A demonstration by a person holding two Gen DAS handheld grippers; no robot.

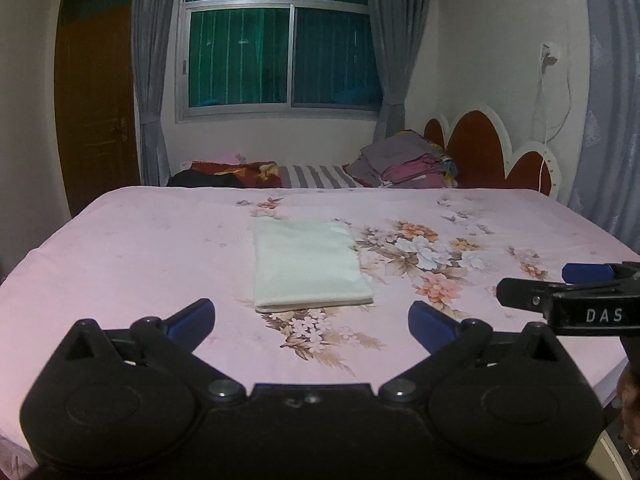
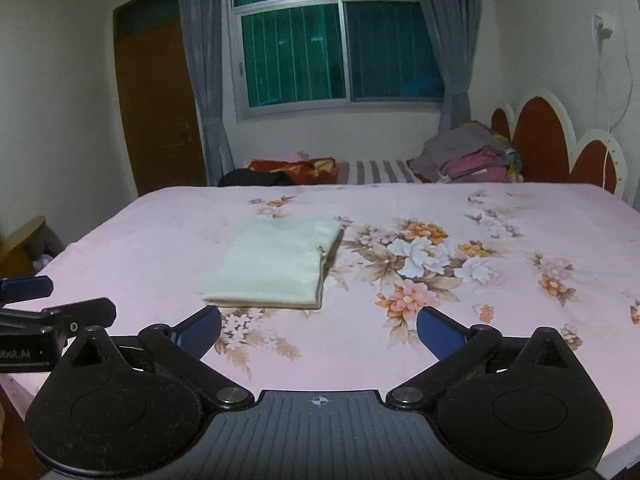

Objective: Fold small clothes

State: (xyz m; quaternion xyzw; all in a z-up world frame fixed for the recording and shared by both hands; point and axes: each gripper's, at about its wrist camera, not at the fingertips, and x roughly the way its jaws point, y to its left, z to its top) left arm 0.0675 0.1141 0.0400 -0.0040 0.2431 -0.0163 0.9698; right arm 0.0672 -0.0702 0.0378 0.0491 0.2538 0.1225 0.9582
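Left gripper (image 1: 311, 318) jaws spread wide, nothing between the blue pads, held above the near edge of the bed (image 1: 120, 248). Left wrist view: folded cloth (image 1: 308, 266) lies flat on the pink floral sheet just ahead of the fingers, apart from them. Pale cream, neat rectangle, layered edge visible along the near side, long axis running away from the camera. Right gripper (image 1: 532, 286) pokes in from the right edge, side-on, clear of the cloth.

Behind the bed: grey striped bedding, a pile of clothes (image 1: 404, 164) against a red scalloped headboard (image 1: 476, 152), window (image 1: 280, 40) with grey curtains, brown door (image 1: 96, 100) at left.

Right wrist view: right gripper (image 2: 319, 328) also wide open and empty, over the near sheet. Same folded cloth (image 2: 276, 262) sits ahead and slightly left, stacked layers showing at its right edge, on the bed (image 2: 520, 320) beside the printed flower cluster. Left gripper (image 2: 60, 300) visible at the left edge, off the cloth. Same window (image 2: 340, 48), door (image 2: 160, 100), headboard (image 2: 548, 140) and pile of clothes (image 2: 468, 156) at the back.
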